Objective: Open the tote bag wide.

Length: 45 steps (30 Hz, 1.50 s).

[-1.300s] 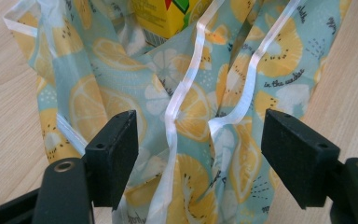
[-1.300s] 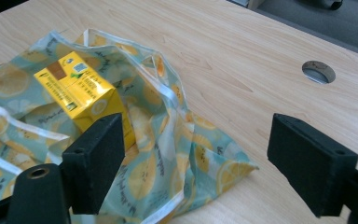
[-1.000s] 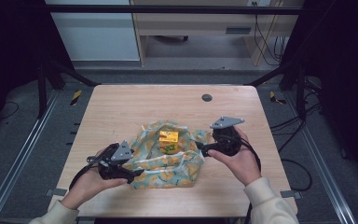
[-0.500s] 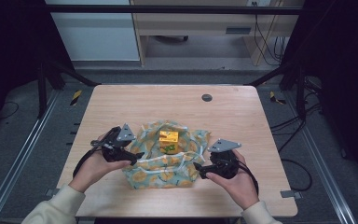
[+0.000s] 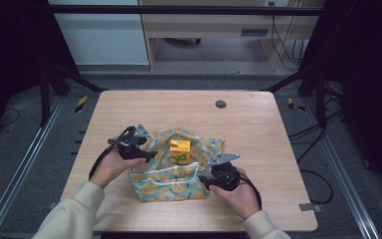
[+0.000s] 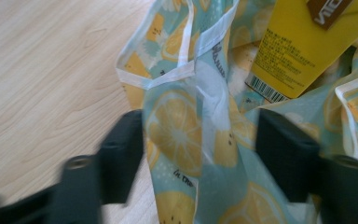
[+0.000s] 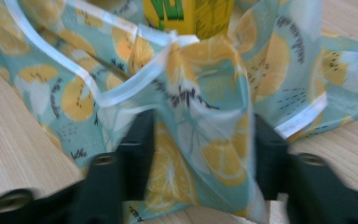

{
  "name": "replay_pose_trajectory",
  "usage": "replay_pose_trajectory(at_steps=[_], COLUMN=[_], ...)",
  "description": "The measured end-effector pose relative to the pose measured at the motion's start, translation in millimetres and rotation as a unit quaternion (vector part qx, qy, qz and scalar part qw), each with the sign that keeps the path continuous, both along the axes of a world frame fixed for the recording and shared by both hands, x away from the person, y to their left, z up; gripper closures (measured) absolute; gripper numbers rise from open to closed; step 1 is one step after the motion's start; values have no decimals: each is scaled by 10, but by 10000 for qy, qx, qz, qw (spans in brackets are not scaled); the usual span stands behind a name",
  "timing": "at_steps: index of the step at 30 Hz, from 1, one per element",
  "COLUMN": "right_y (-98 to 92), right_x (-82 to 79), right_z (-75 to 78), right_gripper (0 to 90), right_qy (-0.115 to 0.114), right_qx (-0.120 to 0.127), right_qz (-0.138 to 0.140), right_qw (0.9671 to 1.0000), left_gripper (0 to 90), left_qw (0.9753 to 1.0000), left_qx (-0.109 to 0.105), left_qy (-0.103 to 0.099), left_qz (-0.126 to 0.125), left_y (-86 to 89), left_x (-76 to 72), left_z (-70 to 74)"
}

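Thin lemon-print cloth, white-hemmed, crumpled around a yellow carton on pale wood-grain worktop. Left gripper and right gripper: fingers wide, cloth folds between them.

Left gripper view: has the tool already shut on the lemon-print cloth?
No: the left tool has both black jaws standing well apart, with the lemon-print teal cloth loose between them.
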State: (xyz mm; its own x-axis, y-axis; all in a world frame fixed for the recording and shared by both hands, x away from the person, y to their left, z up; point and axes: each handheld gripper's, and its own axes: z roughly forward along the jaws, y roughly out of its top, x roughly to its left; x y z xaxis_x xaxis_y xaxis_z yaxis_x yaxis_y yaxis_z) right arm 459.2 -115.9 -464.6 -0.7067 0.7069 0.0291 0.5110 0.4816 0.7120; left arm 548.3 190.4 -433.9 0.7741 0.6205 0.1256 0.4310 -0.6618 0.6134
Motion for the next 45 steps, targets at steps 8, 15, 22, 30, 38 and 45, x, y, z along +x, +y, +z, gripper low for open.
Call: replay_pose_trajectory(at_steps=[8,15,22,30,38,45], right_y=[-90,-400,-521,-531,-429,-399], right_x=[2,-89,-135,-102,-163,-144], right_z=[62,299,33,-108,-125,-174], right_gripper=[895,895,895,896,893,897], right_qy=[-74,-311,-128,-64,-97,56], right_qx=[-22,-212,-274,-234,-176,-356], right_qz=[127,141,105,140,406,434], right_qw=[9999,9992,9995,9996,9990,9984], left_gripper=[862,878,882,891,895,888], left_qw=[9997,9984,9990,9990,9979,9981], left_qx=[21,-330,-111,-143,-221,-159], left_qy=[-219,-428,-329,-151,-357,-260], left_qz=[51,167,294,404,490,537], left_y=[-39,17,-26,31,148,189], left_x=[34,26,75,130,52,122], left_z=[62,244,-18,-219,-289,-368])
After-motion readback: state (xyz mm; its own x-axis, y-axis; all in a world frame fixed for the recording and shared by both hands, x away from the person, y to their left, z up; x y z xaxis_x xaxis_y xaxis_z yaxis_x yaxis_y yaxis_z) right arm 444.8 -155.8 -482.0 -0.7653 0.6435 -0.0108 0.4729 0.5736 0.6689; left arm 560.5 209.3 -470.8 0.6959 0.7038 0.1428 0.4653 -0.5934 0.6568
